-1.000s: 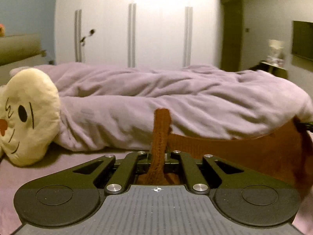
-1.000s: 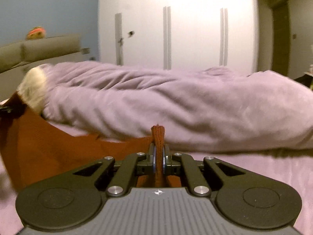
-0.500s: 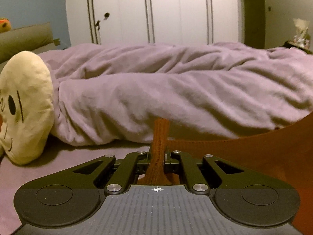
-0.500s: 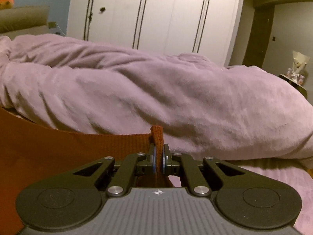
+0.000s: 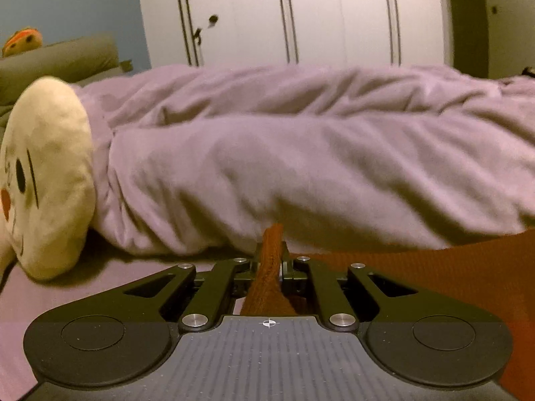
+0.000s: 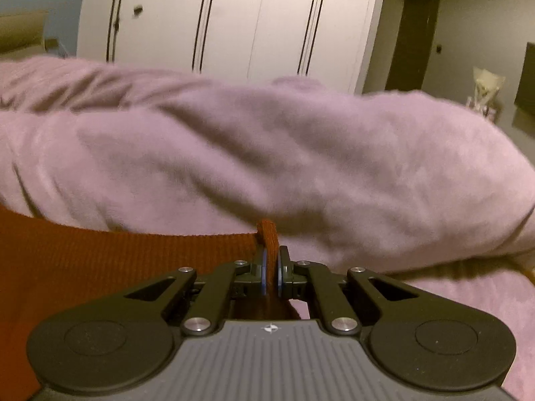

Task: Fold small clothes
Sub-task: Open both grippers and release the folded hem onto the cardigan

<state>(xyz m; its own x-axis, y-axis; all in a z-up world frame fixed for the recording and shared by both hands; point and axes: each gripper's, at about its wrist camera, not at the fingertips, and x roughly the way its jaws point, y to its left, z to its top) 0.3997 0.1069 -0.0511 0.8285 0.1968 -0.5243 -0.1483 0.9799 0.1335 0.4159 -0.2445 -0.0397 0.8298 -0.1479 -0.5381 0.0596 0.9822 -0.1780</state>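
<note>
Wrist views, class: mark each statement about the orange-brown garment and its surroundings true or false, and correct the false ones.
1. Both grippers are shut on the orange-brown garment. True: the left gripper and the right gripper each pinch a fold.
2. The garment hangs over the wardrobe door. False: it stretches between the grippers in front of the lilac duvet.
3. A cream plush toy lies at the left in the left wrist view. True.
4. The wardrobe doors stand wide open. False: they are closed.
</note>
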